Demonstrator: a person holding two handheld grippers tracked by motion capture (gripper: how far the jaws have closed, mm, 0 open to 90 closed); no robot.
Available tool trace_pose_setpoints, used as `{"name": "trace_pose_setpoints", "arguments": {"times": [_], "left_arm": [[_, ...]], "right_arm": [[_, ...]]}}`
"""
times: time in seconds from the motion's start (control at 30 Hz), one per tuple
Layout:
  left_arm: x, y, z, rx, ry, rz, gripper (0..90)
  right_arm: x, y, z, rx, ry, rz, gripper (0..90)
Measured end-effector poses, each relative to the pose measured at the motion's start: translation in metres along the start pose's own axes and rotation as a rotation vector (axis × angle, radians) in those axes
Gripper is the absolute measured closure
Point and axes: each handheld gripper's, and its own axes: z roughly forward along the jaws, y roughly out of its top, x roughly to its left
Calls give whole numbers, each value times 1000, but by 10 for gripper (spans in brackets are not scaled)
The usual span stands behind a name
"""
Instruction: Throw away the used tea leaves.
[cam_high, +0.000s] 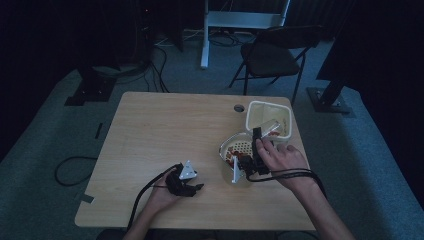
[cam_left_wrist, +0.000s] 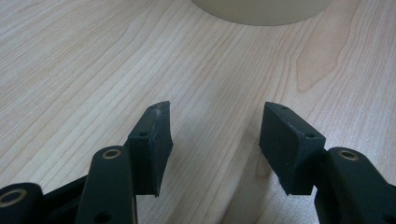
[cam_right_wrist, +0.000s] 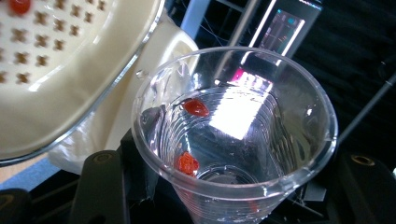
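The wooden surface (cam_high: 165, 135) is carrying a square cream tub (cam_high: 256, 111) at about two o'clock, with a perforated strainer bowl (cam_high: 239, 148) sitting just at its seven o'clock. The right gripper (cam_high: 257, 136) is holding a clear plastic cup (cam_right_wrist: 233, 135) clamped in its jaws, tilted beside the strainer, probably for pouring; two red bits (cam_right_wrist: 196, 108) are clinging inside. The left gripper (cam_high: 186, 179) is resting at six o'clock, jaws apart, empty.
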Motion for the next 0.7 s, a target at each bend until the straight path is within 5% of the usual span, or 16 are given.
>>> {"name": "trace_pose_setpoints", "arguments": {"times": [0.33, 0.4, 0.47, 0.7], "left_arm": [[1, -1, 0, -10, -8, -14, 447], [1, -1, 0, -11, -9, -15, 447], [1, -2, 0, -12, -9, -15, 447], [2, -1, 1, -7, -16, -12, 447]], "right_arm": [[-2, -2, 1, 8, -2, 35, 380], [0, -1, 0, -6, -2, 4, 380], [-1, -1, 1, -7, 1, 35, 380], [3, -1, -2, -16, 16, 14, 379]]}}
